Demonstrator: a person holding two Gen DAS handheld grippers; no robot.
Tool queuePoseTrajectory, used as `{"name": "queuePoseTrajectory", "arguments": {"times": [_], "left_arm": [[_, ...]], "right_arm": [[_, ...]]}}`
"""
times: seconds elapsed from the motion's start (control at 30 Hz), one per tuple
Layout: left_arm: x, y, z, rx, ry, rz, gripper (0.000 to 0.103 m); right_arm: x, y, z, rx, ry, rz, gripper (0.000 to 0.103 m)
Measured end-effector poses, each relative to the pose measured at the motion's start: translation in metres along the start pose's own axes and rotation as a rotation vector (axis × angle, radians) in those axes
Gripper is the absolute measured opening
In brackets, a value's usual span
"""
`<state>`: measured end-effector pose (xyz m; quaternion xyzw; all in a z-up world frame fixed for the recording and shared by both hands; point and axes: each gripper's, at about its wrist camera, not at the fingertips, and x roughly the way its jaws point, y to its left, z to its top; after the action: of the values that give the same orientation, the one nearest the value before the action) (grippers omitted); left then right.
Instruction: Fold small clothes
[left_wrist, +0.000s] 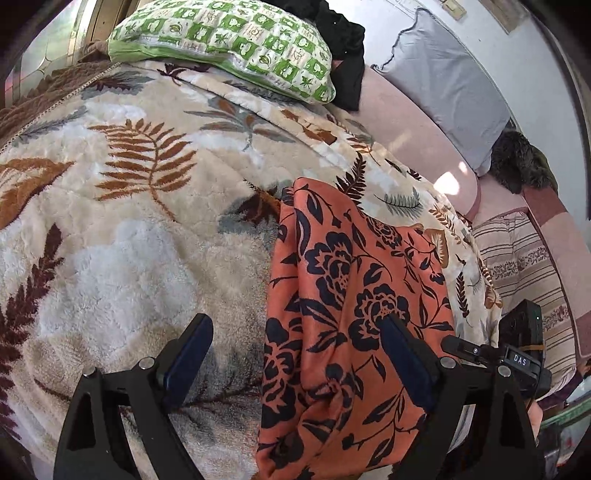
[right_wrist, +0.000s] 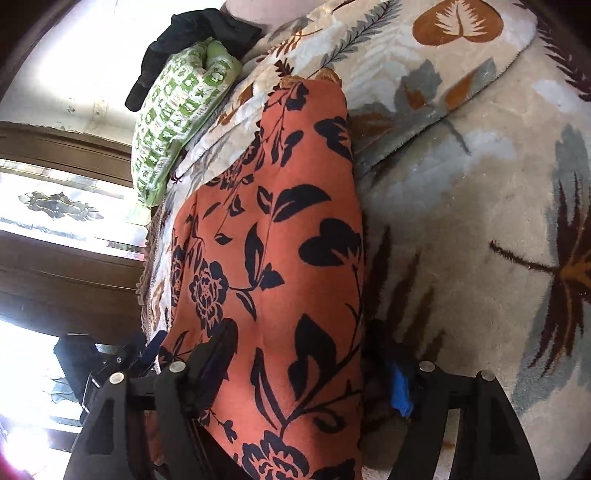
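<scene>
An orange cloth with a black flower print (left_wrist: 347, 314) lies on a fluffy leaf-patterned blanket (left_wrist: 129, 192). My left gripper (left_wrist: 295, 332) is open just above the cloth's left edge, one finger (left_wrist: 192, 350) over the blanket, the other (left_wrist: 402, 350) over the cloth. In the right wrist view the same cloth (right_wrist: 280, 258) runs lengthwise between the fingers of my right gripper (right_wrist: 306, 354), which is open. Its left finger (right_wrist: 214, 358) rests against the cloth; the right finger (right_wrist: 399, 376) sits in shadow beside the cloth's edge. The right gripper also shows in the left wrist view (left_wrist: 480, 350).
A green-and-white patterned pillow (left_wrist: 229, 40) and dark clothing (left_wrist: 343, 48) lie at the bed's head. A grey pillow (left_wrist: 443, 81) leans on a pink sofa-like edge (left_wrist: 417, 140). A striped mattress (left_wrist: 524, 266) lies to the right. Windows and wooden frames (right_wrist: 55, 206) stand beyond the bed.
</scene>
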<state>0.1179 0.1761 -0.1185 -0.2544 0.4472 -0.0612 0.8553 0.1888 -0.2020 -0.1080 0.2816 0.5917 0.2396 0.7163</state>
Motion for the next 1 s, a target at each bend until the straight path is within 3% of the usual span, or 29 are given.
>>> {"name": "queuePoseTrajectory", "arguments": {"times": [0.1, 0.23, 0.43, 0.7, 0.83, 0.9, 0.97, 1.0], "left_arm": [[0.011, -0.003, 0.003, -0.016, 0.021, 0.022, 0.092], [0.017, -0.015, 0.001, 0.059, 0.01, 0.174, 0.092], [0.011, -0.021, 0.006, 0.131, -0.021, 0.26, 0.092], [0.014, -0.024, 0.007, 0.151, -0.015, 0.253, 0.092], [0.019, -0.022, 0.008, 0.139, 0.002, 0.214, 0.092], [0.03, -0.015, 0.007, 0.098, 0.053, 0.148, 0.092], [0.058, -0.007, 0.001, 0.064, 0.171, 0.106, 0.09], [0.061, -0.008, -0.002, 0.09, 0.151, 0.122, 0.084]], "right_arm": [[-0.005, 0.0, 0.003, -0.017, -0.005, -0.001, 0.075], [-0.007, 0.001, 0.003, -0.035, 0.013, -0.048, 0.075], [-0.002, 0.006, 0.004, -0.035, 0.01, -0.082, 0.075], [0.0, 0.015, 0.007, -0.048, 0.001, -0.108, 0.075], [0.001, 0.015, 0.01, -0.053, -0.012, -0.11, 0.075], [0.006, 0.013, 0.012, -0.043, -0.004, -0.108, 0.075], [0.017, 0.014, 0.013, -0.07, 0.022, -0.11, 0.074], [0.023, 0.017, 0.013, -0.108, 0.038, -0.127, 0.064]]}}
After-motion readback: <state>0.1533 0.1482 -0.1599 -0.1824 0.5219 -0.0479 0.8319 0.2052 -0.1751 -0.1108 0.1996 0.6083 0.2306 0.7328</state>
